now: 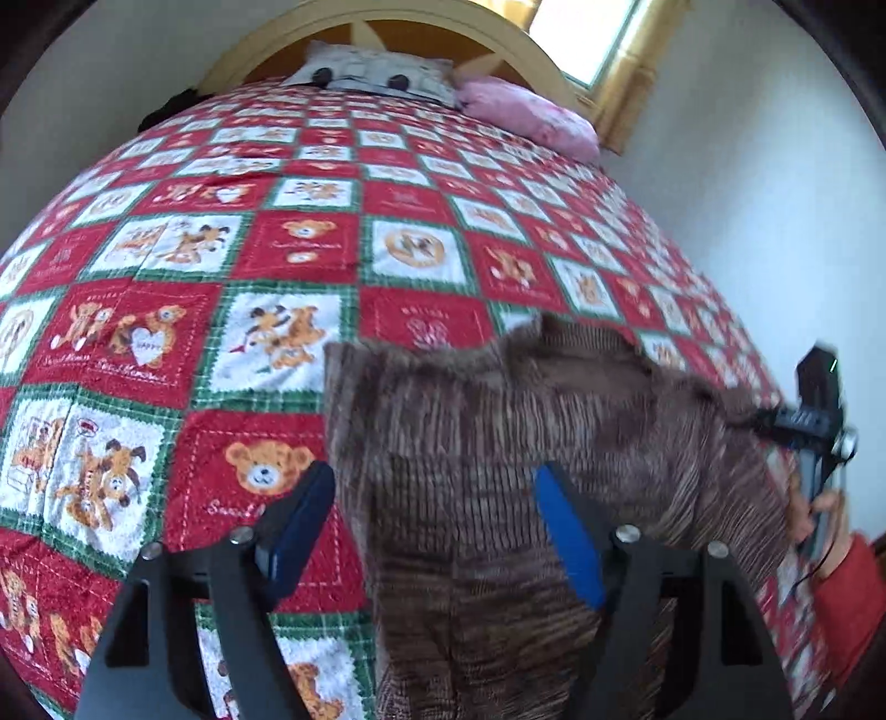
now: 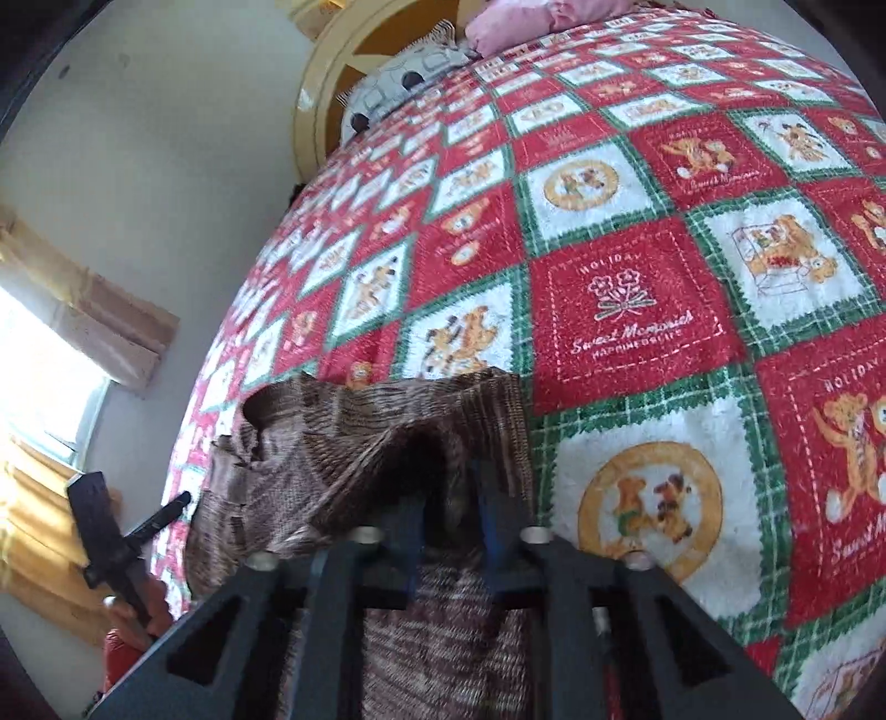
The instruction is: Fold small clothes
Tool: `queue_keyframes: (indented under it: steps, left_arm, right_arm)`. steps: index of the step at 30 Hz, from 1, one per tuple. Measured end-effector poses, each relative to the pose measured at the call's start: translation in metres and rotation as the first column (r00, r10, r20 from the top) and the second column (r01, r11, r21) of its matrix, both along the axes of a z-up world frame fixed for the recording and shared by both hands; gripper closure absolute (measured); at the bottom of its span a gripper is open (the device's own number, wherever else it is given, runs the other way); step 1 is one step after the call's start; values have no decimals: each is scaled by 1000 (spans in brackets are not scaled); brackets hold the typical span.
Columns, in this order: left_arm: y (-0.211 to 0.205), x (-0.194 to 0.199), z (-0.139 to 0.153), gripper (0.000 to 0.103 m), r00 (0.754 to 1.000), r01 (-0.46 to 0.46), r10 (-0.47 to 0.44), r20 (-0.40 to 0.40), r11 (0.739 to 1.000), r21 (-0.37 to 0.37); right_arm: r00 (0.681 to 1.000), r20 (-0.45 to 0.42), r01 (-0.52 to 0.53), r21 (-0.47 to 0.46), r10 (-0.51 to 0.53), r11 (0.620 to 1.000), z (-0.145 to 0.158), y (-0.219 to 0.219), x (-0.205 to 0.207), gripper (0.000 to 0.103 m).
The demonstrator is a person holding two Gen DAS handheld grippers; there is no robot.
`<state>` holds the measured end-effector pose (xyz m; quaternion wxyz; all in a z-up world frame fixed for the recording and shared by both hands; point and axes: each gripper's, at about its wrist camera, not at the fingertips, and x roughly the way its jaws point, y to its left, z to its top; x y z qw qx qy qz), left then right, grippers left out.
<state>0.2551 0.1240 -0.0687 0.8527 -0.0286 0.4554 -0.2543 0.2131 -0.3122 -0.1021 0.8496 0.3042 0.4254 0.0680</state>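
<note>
A brown ribbed knit garment [image 1: 498, 443] is seen lying on a bed covered by a red, white and green teddy-bear quilt [image 1: 221, 249], toward the near side of the bed and close to the wall-side edge; part of it is lifted and bunched, so it is not yet flat. The left gripper [image 1: 434, 526] is held with its blue-padded fingers [image 1: 570, 543] wide apart; one finger is over the knit, the other over bare quilt, and nothing is clamped between them. The right gripper [image 2: 451, 531] is seen with its fingers drawn close together on a raised fold of the garment, which drapes away from the pinch; the far edge is ruffled and partly curled over.

The knit is judged to be soft, light and stretchy; it is likely to sag and drag rather than hold a crease, and the ribbing may cling to the terry-like quilt. A hold is best taken at a hem or corner, through the full thickness of the fabric, so that one layer alone is not pulled; the free edge beside the left gripper is judged a sensible place for the second hold.

No containers are visible; only a grey patterned pillow [image 1: 371, 72] and a pink pillow [image 1: 526, 119] are seen at the headboard [image 1: 421, 22], well apart from the garment.
</note>
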Motion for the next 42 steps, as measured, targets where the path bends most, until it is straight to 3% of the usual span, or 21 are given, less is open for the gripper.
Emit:
queue_keyframes:
  steps: [1,2,4,5,9,12,15,17,20,22,24,25,26,27,28,30,36,42]
  left_arm:
    - [-4,-1,-3,25,1000,10,-10,2,1000,25]
    - [-6,-2,-6,27,1000,16,-16,-1,999,41]
    - [-10,-5,-12,40,999,44,-43,-24,998,33]
    - [-12,-6,-15,54,999,47,-46,-24,998,45]
    - [-13,-11,-14,73,999,37,-39,19,997,70]
    - [-11,-14,-11,76,999,25,-27,31,997,66]
    - [-14,-20,-8,76,997,-31,22,76,993,117]
    - [-19,-26,-7,76,994,-36,19,112,987,154]
    - [-24,-26,-5,75,992,-18,-4,127,985,174]
    - [-22,-24,-2,75,992,-20,-1,127,986,166]
    - [-19,-22,2,75,991,-15,-3,133,990,138]
    - [-17,-21,3,75,991,-8,-8,132,992,125]
    - [-18,-20,3,75,992,0,-15,125,993,121]
    - [-19,-19,3,75,992,8,-23,120,992,123]
    - [-21,-18,3,75,992,23,-38,120,992,121]
    - [-24,-18,3,75,991,34,-51,127,991,131]
    - [-33,-5,-10,68,994,62,-76,73,982,177]
    - [-21,1,-17,60,998,60,-63,26,992,112]
  right_arm:
    - [1000,19,2,-6,-2,1000,3,2,-6,49]
    - [999,45,13,-23,-12,1000,8,2,-13,44]
    - [996,82,27,-60,-22,998,17,3,-24,42]
    - [996,93,26,-90,-18,996,22,5,-29,42]
    - [994,105,-9,-228,34,974,34,12,-40,43]
    - [991,106,-41,-320,79,946,39,17,-41,43]
    - [985,79,-103,-439,152,893,40,35,-34,43]
    - [975,65,-145,-545,214,826,38,53,-27,43]
    - [966,-1,-174,-740,258,650,27,78,-13,43]
    - [957,-40,-199,-814,289,546,18,91,-3,43]
    - [942,-51,-216,-848,331,484,13,100,2,44]
    - [935,-52,-231,-839,350,492,14,102,4,70]
    - [931,-57,-253,-812,361,525,15,100,6,89]
    - [932,-58,-267,-778,358,569,16,97,9,98]
    - [941,-37,-249,-752,338,611,19,91,10,98]
    - [948,-21,-229,-733,316,640,19,85,10,98]
    - [953,-26,-225,-725,301,651,10,86,2,98]
    - [955,-22,-223,-713,297,665,8,86,3,98]
